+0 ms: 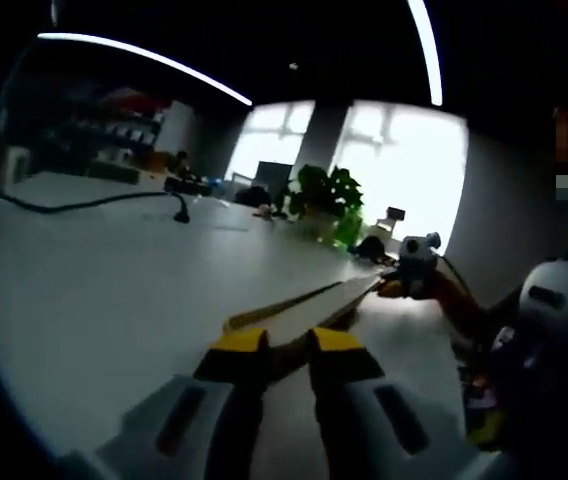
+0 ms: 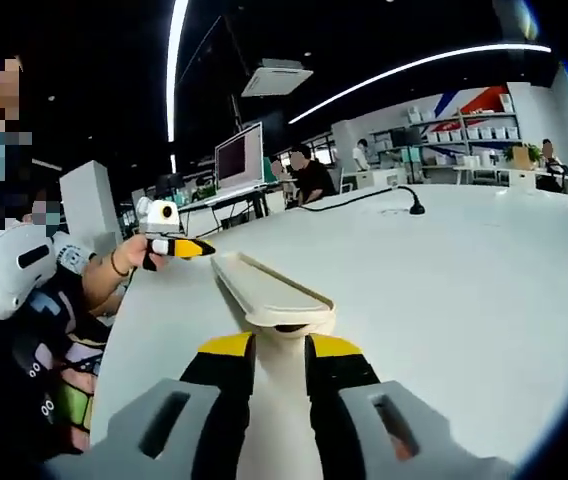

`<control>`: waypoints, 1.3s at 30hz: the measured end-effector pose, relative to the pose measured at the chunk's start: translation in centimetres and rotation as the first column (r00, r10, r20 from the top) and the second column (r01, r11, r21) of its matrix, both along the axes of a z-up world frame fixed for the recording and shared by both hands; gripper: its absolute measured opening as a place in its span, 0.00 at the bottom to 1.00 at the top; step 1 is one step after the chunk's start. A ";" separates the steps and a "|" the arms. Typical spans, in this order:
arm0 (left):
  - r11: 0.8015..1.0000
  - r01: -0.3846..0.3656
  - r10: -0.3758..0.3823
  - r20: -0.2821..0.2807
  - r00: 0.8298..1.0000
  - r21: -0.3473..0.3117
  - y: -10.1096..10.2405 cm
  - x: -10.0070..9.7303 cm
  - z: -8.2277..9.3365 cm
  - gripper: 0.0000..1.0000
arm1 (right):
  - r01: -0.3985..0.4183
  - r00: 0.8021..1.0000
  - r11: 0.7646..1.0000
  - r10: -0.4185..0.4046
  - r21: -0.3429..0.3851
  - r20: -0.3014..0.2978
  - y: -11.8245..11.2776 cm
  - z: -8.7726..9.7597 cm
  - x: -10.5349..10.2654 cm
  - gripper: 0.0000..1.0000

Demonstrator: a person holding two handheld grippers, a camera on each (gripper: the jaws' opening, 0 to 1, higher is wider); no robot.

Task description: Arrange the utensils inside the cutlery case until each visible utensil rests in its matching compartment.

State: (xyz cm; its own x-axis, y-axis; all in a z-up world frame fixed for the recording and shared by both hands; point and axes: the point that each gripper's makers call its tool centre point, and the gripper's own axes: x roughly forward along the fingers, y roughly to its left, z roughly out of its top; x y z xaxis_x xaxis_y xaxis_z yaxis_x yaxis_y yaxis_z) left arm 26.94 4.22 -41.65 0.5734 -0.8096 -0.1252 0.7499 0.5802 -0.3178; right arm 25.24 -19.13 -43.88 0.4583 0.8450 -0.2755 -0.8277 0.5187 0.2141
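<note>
The cutlery case (image 2: 269, 290) is seen lengthwise on the tabletop (image 2: 444, 300), one end at the parted, empty right gripper (image 2: 280, 350); the left gripper (image 1: 289, 345), likewise parted, meets the opposite end.

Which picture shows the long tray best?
The right gripper view: the tray stretches away across the white table, pale and well lit, its raised rim clear. In the left gripper view the tray is dim, seen almost edge-on beyond that hand-held gripper.
</note>
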 end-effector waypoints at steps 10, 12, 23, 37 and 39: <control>0.991 0.066 -0.076 0.078 0.994 0.114 -0.8 0.1 1.4 0.43 | -0.038 0.991 0.987 0.057 0.153 -0.118 0.2 2.2 -1.5 0.27; 0.989 0.075 -0.084 0.062 0.995 0.125 -0.9 0.3 1.4 0.49 | -0.035 0.982 0.981 0.070 0.193 -0.177 0.2 2.6 -1.7 0.28; 0.984 0.159 -0.136 -0.238 0.962 0.082 -1.9 -0.8 0.8 0.65 | 0.112 0.833 0.933 0.100 0.343 -0.544 -0.2 2.6 0.3 0.30; 0.981 0.192 -0.173 -0.334 0.927 0.025 -3.3 -1.6 0.8 0.63 | 0.187 0.697 0.911 0.140 0.367 -0.703 1.2 0.9 0.5 0.13; 0.980 0.197 -0.179 -0.334 0.926 0.021 -3.4 -1.7 0.9 0.63 | 0.186 0.696 0.913 0.139 0.364 -0.704 1.2 1.0 0.5 0.13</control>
